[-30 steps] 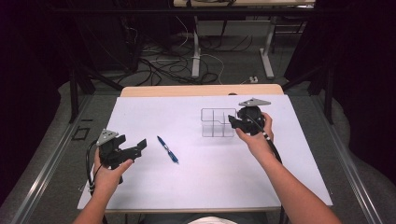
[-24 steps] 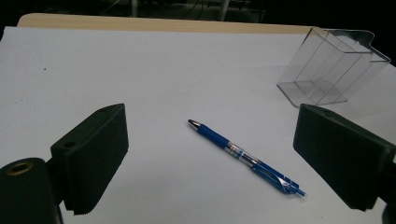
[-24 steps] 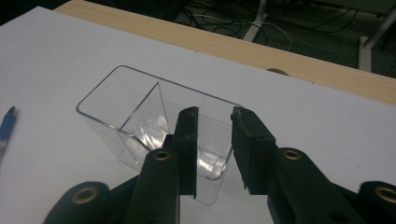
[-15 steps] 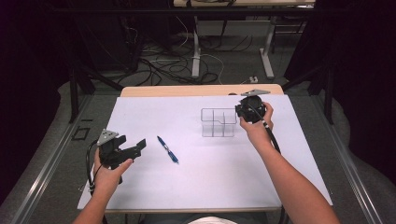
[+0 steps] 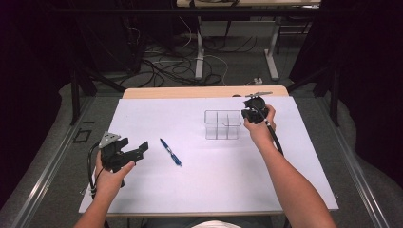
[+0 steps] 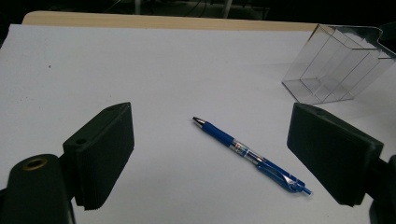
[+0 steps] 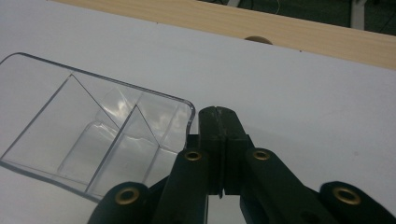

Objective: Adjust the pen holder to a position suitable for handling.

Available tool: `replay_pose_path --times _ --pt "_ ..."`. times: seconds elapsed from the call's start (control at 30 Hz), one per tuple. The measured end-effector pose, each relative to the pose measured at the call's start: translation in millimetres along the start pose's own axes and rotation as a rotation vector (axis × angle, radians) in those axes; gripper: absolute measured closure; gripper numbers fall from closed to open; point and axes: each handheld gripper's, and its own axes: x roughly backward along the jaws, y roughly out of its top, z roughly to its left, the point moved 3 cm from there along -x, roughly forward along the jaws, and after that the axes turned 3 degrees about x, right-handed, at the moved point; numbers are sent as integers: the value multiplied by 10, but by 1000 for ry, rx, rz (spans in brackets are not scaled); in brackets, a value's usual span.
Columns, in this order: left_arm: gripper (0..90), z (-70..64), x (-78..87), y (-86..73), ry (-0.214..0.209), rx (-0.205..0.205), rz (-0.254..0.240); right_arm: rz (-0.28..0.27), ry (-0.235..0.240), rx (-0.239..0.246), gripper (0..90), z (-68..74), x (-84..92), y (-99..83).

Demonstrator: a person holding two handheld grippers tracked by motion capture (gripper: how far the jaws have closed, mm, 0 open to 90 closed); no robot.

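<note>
High view, nearest first: my two forearms come in from the bottom edge over a white sheet (image 5: pixel 209 185) that covers most of a wooden table (image 5: pixel 190 91). My left gripper (image 5: pixel 139 148) sits near the sheet's left side, held low in my left hand (image 5: pixel 110 175), its jaws spread wide with nothing between them. Just to its right a blue pen (image 5: pixel 170 152) lies flat on the sheet, slanting from upper left to lower right, apart from both grippers.

Left gripper view: the two black pads (image 6: pixel 103 151) stand far apart, and the pen (image 6: pixel 252 155) lies on the sheet between and beyond them, silver tip toward the far left, untouched. A clear tray (image 6: pixel 334 65) stands farther off at the right.

Farther up the high view, the clear tray (image 5: pixel 222 125), split into compartments, rests on the sheet right of centre. My right gripper (image 5: pixel 247 114) is just beside the tray's right edge, held by my right hand (image 5: pixel 259 130).

Right gripper view: the jaws have just been closing and now meet, pressed together with nothing pinched between them. The tray's rounded corner (image 7: pixel 184 112) sits right beside their tips; I cannot tell whether they touch. Beyond lies bare sheet, then the table's wooden edge (image 7: pixel 280 30).
</note>
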Motion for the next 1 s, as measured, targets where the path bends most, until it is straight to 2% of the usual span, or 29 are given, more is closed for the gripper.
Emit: replay_pose_path --times 0.17,0.33,0.5,0.7,1.0 --pt "145 -3 -3 -5 -1 -2 5 14 0 -18 900 1 -48 -14" --pt "145 -9 -7 -10 -2 -6 10 -6 12 -38 900 -33 -87 -12" --pt "145 -6 -8 -11 -1 -6 10 1 11 -49 900 -9 -110 -15" --pt "145 -5 -13 -15 -1 -5 10 -16 9 -28 900 -27 -122 -9" --pt "145 -4 -13 -16 -1 -3 11 -12 4 -20 900 -3 -161 -20"
